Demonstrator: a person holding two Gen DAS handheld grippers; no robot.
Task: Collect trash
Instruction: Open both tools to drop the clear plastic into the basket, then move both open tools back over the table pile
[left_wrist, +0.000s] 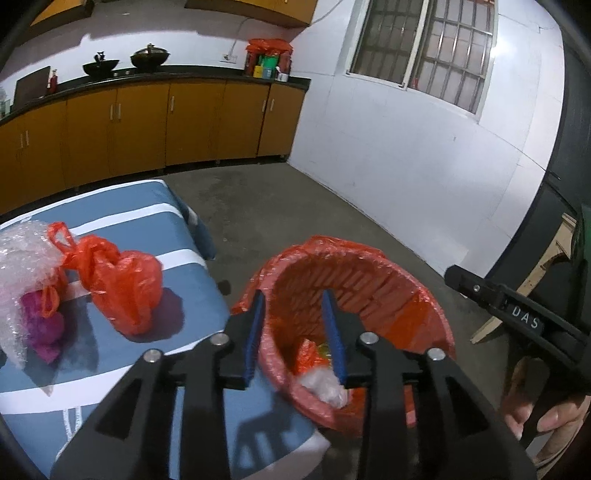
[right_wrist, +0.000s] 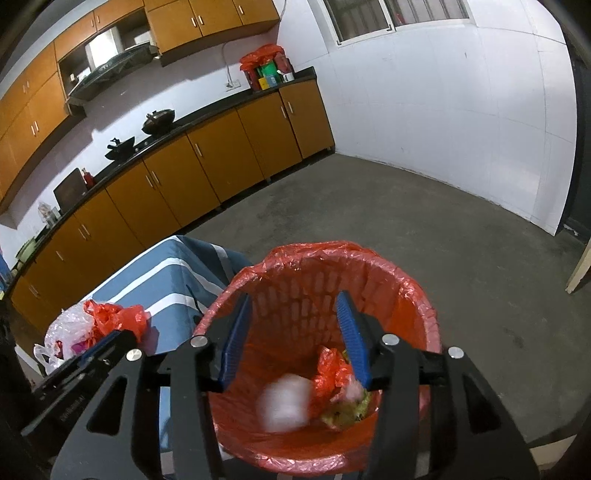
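Note:
A red bin lined with a red plastic bag (left_wrist: 369, 280) (right_wrist: 399, 291) stands on the floor beside the table. Inside lie red plastic, yellowish scraps and a white crumpled lump (right_wrist: 284, 404), which is blurred. My right gripper (right_wrist: 293, 310) is open and empty right over the bin mouth. My left gripper (left_wrist: 293, 302) is open and empty over the bin's near-left rim and the table edge. A tied red bag (left_wrist: 118, 284), bubble wrap (left_wrist: 22, 266) and a magenta item (left_wrist: 40, 325) lie on the table; they also show in the right wrist view (right_wrist: 110, 317).
The table has a blue cloth with white stripes (left_wrist: 147, 214) (right_wrist: 166, 280). Orange cabinets with a dark counter (left_wrist: 166, 122) line the far wall, with woks and a red bag on top. A wooden piece (left_wrist: 532, 284) leans at the right. The floor is bare concrete.

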